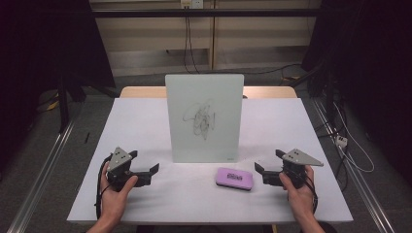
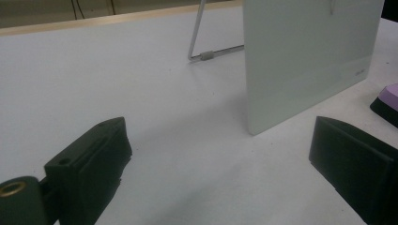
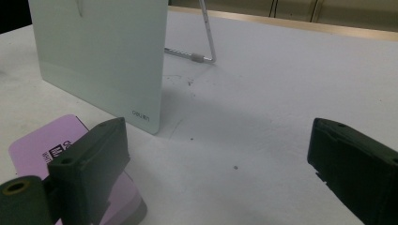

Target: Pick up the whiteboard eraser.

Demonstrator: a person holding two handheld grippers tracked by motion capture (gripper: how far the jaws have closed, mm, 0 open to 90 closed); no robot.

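Right, starting at the left edge of the table (image 1: 145, 116): the left gripper (image 1: 151, 174) sits low near the front left corner, held in the person's left hand (image 1: 114, 196), its jaws spread wide with nothing between them, pointing inward across the white surface. In the left gripper view the same wide gap frames bare tabletop, with the board's lower corner just beyond. Moving to the middle, the glass whiteboard (image 1: 204, 118) stands upright and leaning slightly back on a thin wire stand (image 2: 202, 47), a dark scribble (image 1: 200, 118) across its centre. It looks stiff, smooth and breakable, and likely to tip or skid if pushed hard, so it probably wants steadying by a side edge. Just in front of its right lower corner, toward the front edge, lies the purple eraser (image 1: 234, 178), flat, apart from the board and from both grippers. It looks light, with a firm, rigid top and a dark pad below; the best hold seems to be across its short width on the purple shell, not the pad. Then the right gripper (image 1: 260, 174), in the person's right hand (image 1: 299, 194), jaws also wide apart and empty, aimed at the eraser from just beside it; the right gripper view has the eraser (image 3: 42, 150) partly behind the near jaw.
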